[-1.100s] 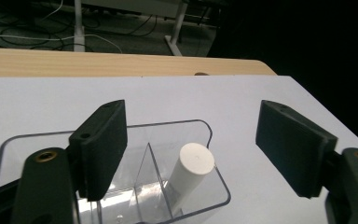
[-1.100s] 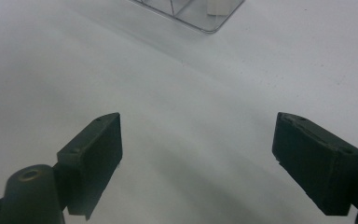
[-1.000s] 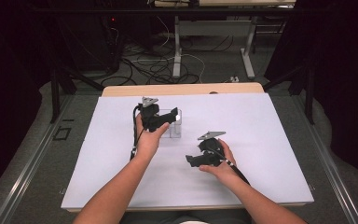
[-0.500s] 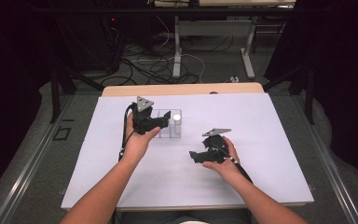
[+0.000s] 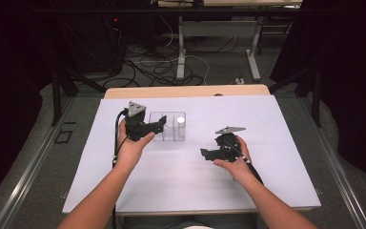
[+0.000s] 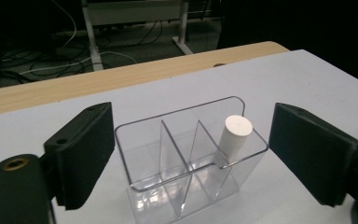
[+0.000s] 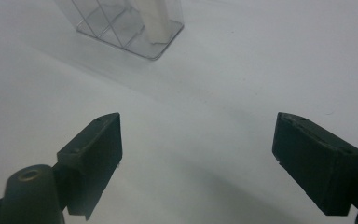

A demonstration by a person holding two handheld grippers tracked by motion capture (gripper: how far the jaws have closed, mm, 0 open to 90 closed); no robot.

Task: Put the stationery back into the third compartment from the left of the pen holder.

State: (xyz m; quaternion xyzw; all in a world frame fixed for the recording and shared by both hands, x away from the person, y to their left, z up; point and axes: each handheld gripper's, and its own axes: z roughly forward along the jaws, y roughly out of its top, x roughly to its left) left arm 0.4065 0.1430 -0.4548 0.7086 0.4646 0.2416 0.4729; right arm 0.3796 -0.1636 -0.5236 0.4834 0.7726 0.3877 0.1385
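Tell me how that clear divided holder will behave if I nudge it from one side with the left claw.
The clear divided holder looks thin-walled and rigid, so probably light; it would likely slide on the smooth white table rather than flex. The white cylinder leans in one end compartment, so it may rattle or shift. The left claw, jaws just opening, straddles the holder without touching.

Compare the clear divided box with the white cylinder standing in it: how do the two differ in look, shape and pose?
The clear divided box is see-through with flat walls and straight dividers; the white cylinder is opaque and round. The box sits flat on the white table; the cylinder leans in one end compartment, its top rising just above the rim. The box has other compartments with nothing in them; the cylinder is a single solid piece. Both are plain and unmarked.
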